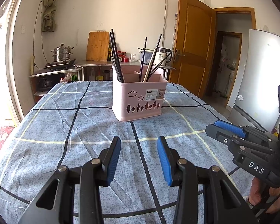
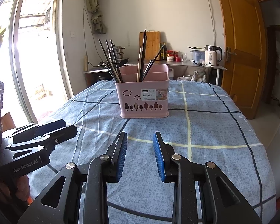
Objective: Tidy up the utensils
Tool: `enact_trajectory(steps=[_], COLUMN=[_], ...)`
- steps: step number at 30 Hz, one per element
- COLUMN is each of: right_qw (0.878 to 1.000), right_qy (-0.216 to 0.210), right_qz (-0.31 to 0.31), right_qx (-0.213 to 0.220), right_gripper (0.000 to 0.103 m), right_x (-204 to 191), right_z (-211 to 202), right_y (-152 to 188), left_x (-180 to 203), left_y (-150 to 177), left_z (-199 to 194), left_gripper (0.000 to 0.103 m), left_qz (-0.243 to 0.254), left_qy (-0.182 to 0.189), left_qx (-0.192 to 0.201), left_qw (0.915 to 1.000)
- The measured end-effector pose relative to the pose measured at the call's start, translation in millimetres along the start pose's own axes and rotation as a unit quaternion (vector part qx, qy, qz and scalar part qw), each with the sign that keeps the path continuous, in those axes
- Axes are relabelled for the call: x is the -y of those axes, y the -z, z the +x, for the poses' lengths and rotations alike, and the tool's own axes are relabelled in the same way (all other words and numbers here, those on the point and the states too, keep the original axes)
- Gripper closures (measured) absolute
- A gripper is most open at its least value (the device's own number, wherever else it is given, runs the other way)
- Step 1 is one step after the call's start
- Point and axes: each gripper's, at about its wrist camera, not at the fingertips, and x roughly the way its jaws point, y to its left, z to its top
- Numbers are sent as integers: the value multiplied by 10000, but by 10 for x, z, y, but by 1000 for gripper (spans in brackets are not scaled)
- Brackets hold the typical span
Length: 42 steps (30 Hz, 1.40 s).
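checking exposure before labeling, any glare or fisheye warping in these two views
Right wrist view: the glass door at left is blown out white, and the wooden door bows with fisheye. Left wrist view: even light, the pink basket sharp, dark vignette in the corners.

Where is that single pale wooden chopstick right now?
The pale chopstick stands in the pink basket at the middle of the checked tablecloth, leaning among the black chopsticks, beyond both grippers.

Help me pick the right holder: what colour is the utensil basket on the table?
Pale pink utensil basket, with tree and cloud cutouts; clearest in the right wrist view.
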Motion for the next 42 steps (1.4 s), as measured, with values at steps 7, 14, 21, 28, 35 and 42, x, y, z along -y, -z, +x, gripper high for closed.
enact_trajectory(steps=[7,14,21,28,35,42], right_qw=[10000,10000,10000,10000,10000,10000], right_qy=[-8,-8,-19,-26,-17,-10], right_qz=[-14,-22,-37,-24,-38,-48], right_qx=[-24,-31,-45,-70,-65,-81], right_gripper=[73,73,73,73,73,73], right_x=[-8,-22,-33,-26,-32,-34], right_z=[11,17,19,32,19,29], right_y=[6,8,0,4,-1,5], left_x=[4,20,17,16,27,28], left_y=[-3,-1,5,6,11,19], left_z=[-5,0,2,1,-4,2], left_gripper=[60,60,60,60,60,60], left_qz=[6,17,0,3,-2,-15], left_qy=[19,13,21,11,16,39], left_qx=[5,12,4,4,3,-26], left_qw=[10000,10000,10000,10000,10000,10000])
